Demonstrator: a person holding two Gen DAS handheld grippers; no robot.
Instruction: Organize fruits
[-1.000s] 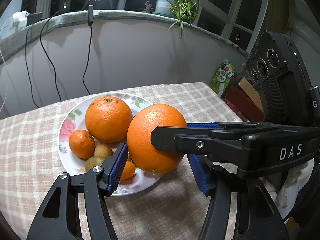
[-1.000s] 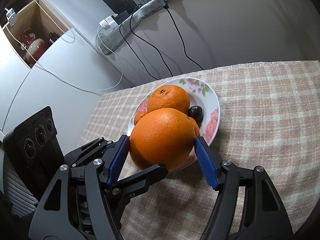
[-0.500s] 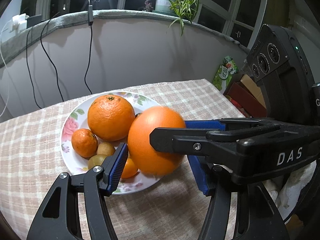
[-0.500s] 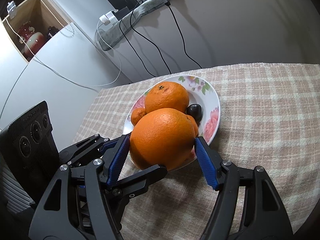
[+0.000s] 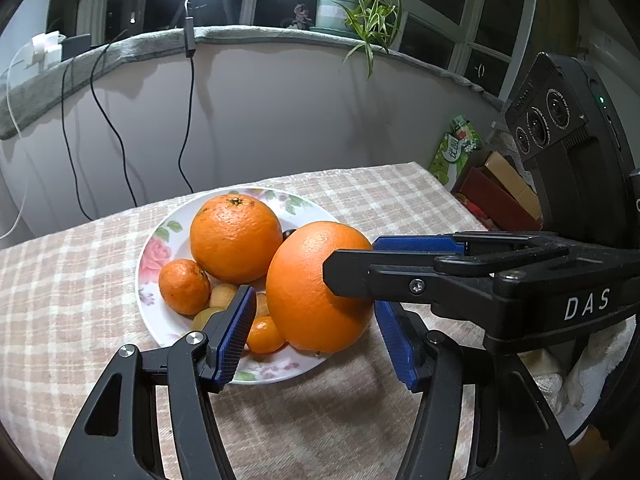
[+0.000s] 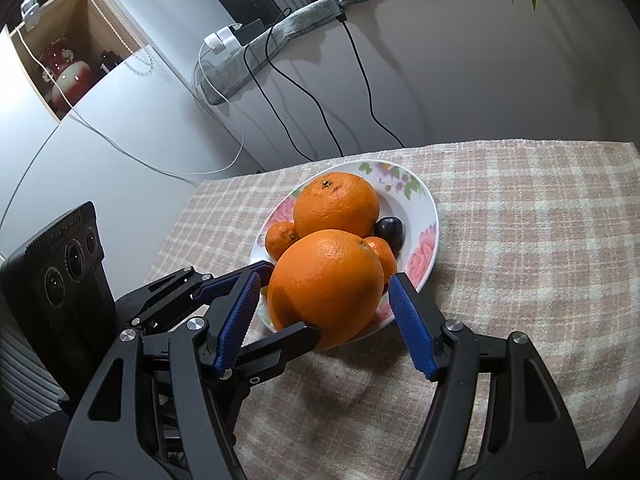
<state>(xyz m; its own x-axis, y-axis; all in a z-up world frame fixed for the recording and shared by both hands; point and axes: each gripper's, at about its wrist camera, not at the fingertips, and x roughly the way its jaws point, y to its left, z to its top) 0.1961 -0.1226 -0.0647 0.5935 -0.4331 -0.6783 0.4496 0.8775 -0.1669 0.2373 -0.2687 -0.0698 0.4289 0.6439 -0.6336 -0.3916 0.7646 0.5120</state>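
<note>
The big orange (image 6: 326, 286) sits at the near edge of the floral plate (image 6: 424, 216), leaning on smaller fruit, beside a second orange (image 6: 336, 204), a mandarin (image 5: 184, 286) and a dark plum (image 6: 390, 228). The plate stands on a beige checked tablecloth (image 6: 520, 240) below a curved white wall (image 5: 280, 120) with hanging black cables (image 5: 188, 120), a potted plant (image 5: 340, 8) on the sill above. "DAS" is printed on the right gripper (image 6: 326, 320), whose blue pads (image 6: 412, 336) flank the orange spread wide, not visibly pressing it. The left gripper (image 5: 316, 344) stands open, empty, fingers either side of the orange.
</note>
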